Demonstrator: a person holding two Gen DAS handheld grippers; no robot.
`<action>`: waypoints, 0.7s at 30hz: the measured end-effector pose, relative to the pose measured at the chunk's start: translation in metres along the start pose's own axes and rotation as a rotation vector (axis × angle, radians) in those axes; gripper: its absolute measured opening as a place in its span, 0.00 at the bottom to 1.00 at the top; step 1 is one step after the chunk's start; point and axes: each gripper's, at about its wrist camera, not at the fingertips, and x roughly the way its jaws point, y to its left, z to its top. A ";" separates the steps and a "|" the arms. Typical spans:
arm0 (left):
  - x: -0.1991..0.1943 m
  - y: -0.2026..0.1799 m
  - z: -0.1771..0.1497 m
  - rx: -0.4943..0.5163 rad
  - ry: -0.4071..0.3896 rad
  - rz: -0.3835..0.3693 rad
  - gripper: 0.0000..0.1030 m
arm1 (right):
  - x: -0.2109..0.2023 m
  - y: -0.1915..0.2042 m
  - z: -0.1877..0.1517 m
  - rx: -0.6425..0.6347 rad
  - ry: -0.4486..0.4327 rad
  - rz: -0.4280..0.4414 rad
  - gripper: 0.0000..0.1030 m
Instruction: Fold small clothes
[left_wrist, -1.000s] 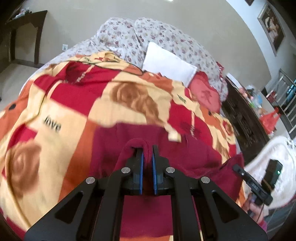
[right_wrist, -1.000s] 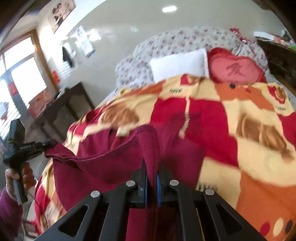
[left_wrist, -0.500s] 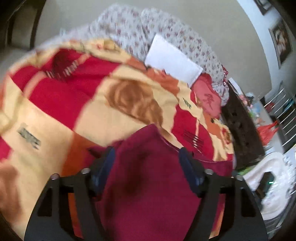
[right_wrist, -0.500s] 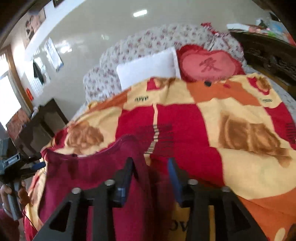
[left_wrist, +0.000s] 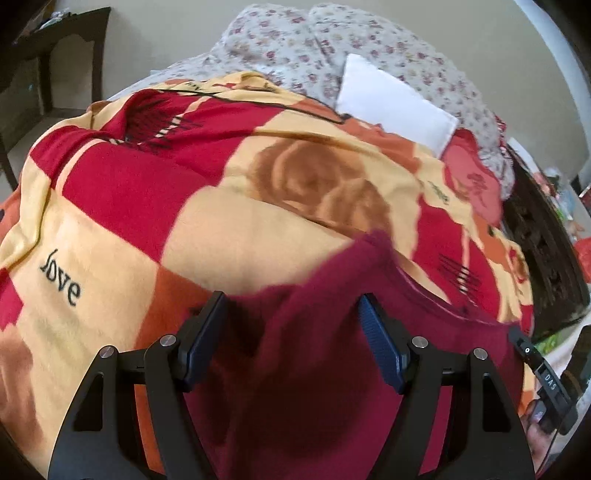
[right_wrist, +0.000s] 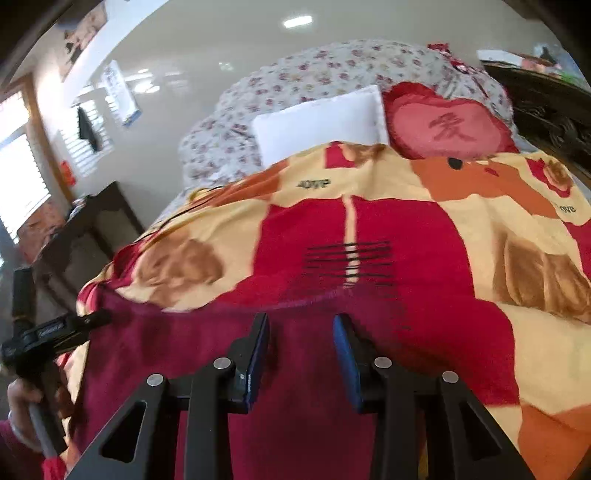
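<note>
step: smoothing fold | dark maroon knit garment (left_wrist: 325, 369) flat on red-and-cream patterned fleece blanket (left_wrist: 207, 229) | left gripper (left_wrist: 291, 332) spread, empty; right gripper (right_wrist: 300, 345) spread, empty | advice: re-pinch far corners evenly; avoid snagging blanket

Black gripper (left_wrist: 291, 339), blue pads (left_wrist: 378, 347), silver screws.

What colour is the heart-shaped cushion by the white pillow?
The heart-shaped cushion is red with a pink centre; clearest in the right wrist view.
</note>
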 end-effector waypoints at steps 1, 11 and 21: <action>0.005 0.005 0.004 -0.018 0.000 0.010 0.71 | 0.009 -0.004 0.002 0.008 0.015 -0.008 0.34; -0.026 0.026 0.002 -0.067 -0.007 -0.019 0.71 | -0.021 0.005 0.007 0.072 -0.007 0.141 0.34; -0.085 0.035 -0.081 0.018 -0.022 0.003 0.71 | 0.006 0.161 -0.007 -0.217 0.099 0.421 0.33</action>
